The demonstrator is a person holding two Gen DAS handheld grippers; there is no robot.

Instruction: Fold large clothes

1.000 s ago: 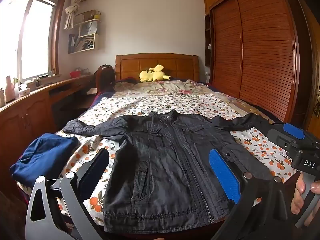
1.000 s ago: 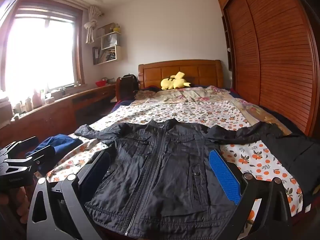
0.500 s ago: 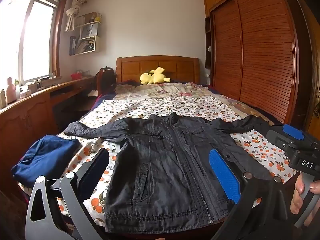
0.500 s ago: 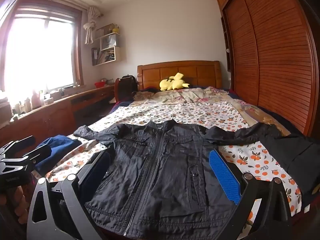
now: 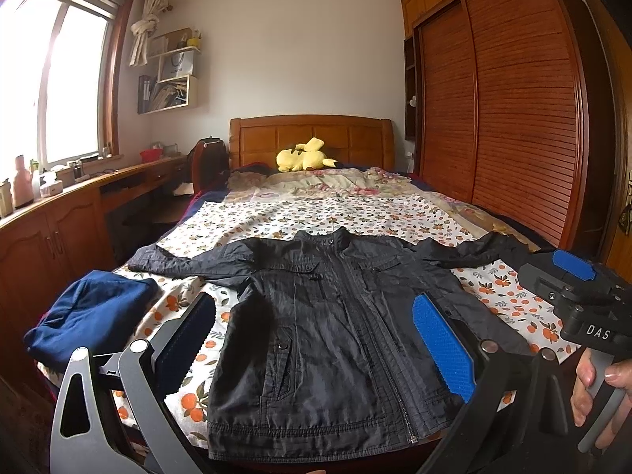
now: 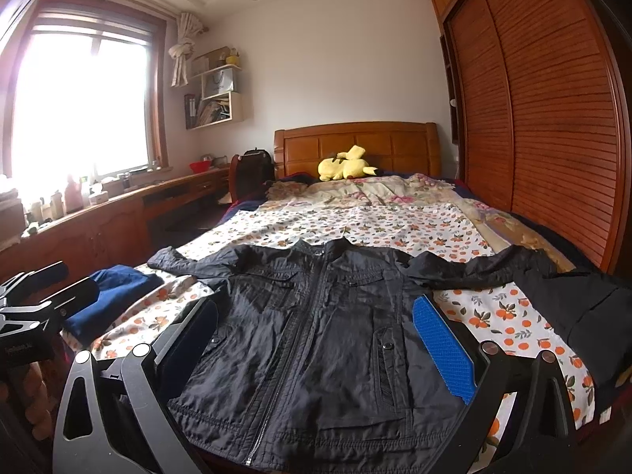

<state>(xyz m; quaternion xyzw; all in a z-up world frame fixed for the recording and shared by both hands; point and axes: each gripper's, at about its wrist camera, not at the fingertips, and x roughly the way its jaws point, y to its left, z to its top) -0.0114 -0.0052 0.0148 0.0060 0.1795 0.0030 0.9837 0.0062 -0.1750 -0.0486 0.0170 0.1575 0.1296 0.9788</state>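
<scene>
A black zip-up jacket (image 5: 328, 328) (image 6: 316, 335) lies flat, front up and sleeves spread, across the foot of a bed with an orange-patterned sheet (image 5: 316, 213) (image 6: 367, 225). My left gripper (image 5: 312, 339) hovers open just before the jacket's hem, nothing between its fingers. My right gripper (image 6: 312, 339) also stands open above the hem, empty. In the left wrist view the right gripper (image 5: 568, 276) shows at the right edge, held by a hand (image 5: 592, 379). In the right wrist view the left gripper (image 6: 43, 292) shows at the left edge.
Folded blue clothing (image 5: 87, 316) (image 6: 110, 296) sits on the bed's left corner. A dark garment (image 6: 584, 308) lies at the right edge. A yellow plush toy (image 5: 304, 156) rests by the headboard. A wooden desk (image 5: 59, 213) runs along the left, a wardrobe (image 5: 513, 118) along the right.
Both grippers have tilted slightly, so the jacket sits a little lower in both views. Nothing was taken hold of; the jacket has not moved.
</scene>
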